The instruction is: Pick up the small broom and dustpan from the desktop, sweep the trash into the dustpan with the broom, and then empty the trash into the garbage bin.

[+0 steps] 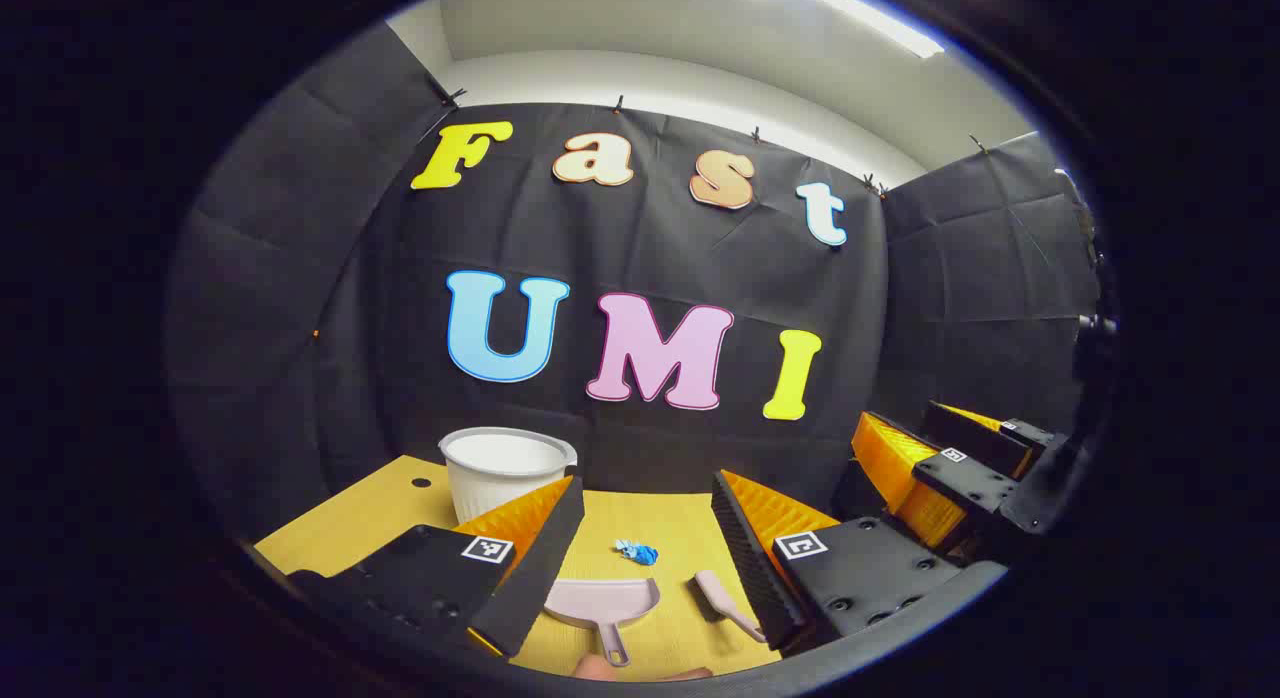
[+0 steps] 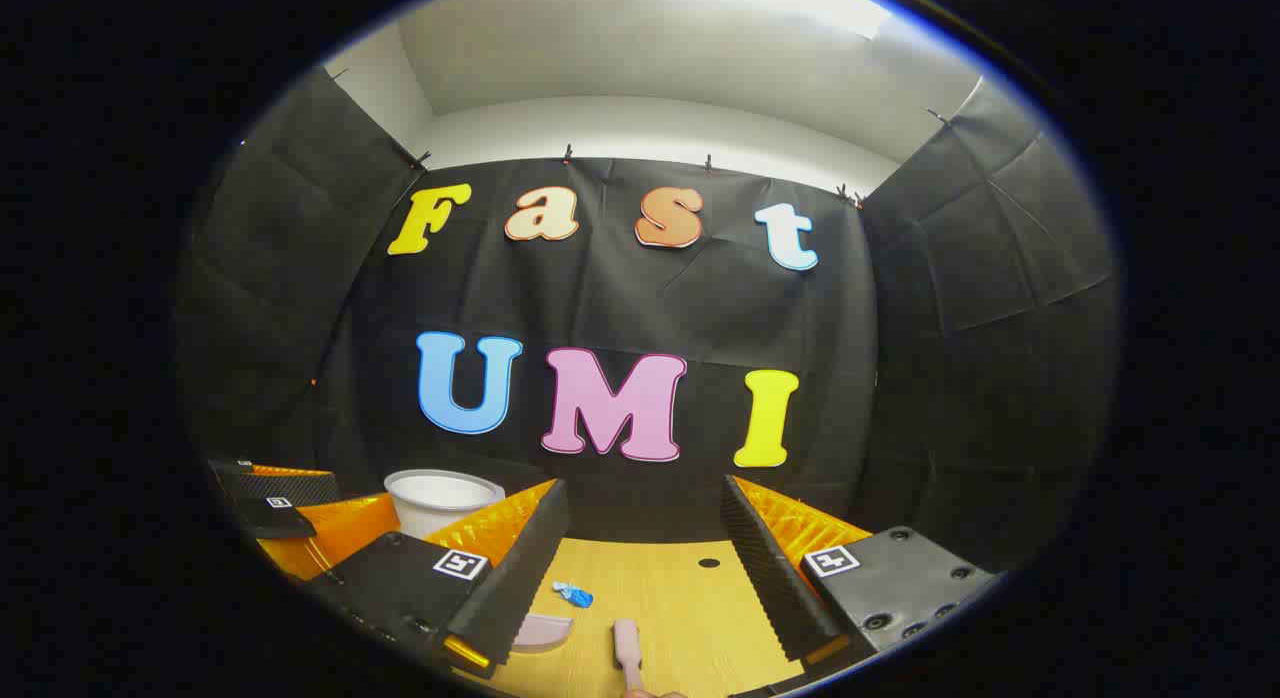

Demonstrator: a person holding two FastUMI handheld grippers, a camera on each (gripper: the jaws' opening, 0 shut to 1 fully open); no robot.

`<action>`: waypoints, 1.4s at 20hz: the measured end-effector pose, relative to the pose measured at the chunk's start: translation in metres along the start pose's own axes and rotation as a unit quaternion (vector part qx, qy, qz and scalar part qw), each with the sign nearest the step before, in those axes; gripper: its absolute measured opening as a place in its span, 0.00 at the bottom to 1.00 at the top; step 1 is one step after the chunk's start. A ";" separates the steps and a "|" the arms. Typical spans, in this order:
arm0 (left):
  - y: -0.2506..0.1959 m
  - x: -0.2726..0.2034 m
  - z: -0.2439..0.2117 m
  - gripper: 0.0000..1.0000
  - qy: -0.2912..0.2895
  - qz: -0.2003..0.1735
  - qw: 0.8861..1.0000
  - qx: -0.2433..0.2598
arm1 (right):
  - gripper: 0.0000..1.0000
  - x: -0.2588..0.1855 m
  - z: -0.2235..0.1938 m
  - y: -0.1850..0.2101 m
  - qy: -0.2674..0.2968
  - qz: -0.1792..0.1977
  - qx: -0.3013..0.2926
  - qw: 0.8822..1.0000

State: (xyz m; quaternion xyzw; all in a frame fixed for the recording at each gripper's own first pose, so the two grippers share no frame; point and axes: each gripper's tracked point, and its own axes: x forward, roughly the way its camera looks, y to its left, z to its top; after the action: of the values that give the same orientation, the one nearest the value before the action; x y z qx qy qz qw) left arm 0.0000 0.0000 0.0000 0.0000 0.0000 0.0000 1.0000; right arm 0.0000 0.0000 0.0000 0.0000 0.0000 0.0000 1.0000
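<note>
On the yellow wooden desktop (image 1: 672, 523) lies a pale pink dustpan (image 1: 602, 604), its handle toward me, and a small pink broom (image 1: 722, 602) to its right. A crumpled blue scrap of trash (image 1: 637, 552) sits just beyond them. The white garbage bin (image 1: 508, 470) stands at the back left. My left gripper (image 1: 646, 518) hovers open above the dustpan and broom. My right gripper (image 2: 645, 538) is open too, above the broom (image 2: 627, 644), with the dustpan (image 2: 541, 631) and trash (image 2: 575, 595) to its left. The bin (image 2: 440, 498) stands behind its left finger.
The right gripper (image 1: 950, 468) shows at the right of the left gripper view; the left gripper (image 2: 285, 503) shows at the left of the right gripper view. Black cloth walls close the desk at the back and sides. A small hole (image 2: 708, 562) marks the desktop.
</note>
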 end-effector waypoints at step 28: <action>0.004 0.033 -0.032 0.78 0.032 -0.035 0.998 -0.047 | 0.94 0.003 -0.013 0.006 0.002 0.016 -0.041 0.999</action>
State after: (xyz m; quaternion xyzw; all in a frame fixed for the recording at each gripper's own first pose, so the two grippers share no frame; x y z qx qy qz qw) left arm 0.0325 0.0040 -0.0323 -0.0468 0.0325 -0.0351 0.9978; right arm 0.0034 0.0055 -0.0134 -0.0410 0.0022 0.0158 0.9990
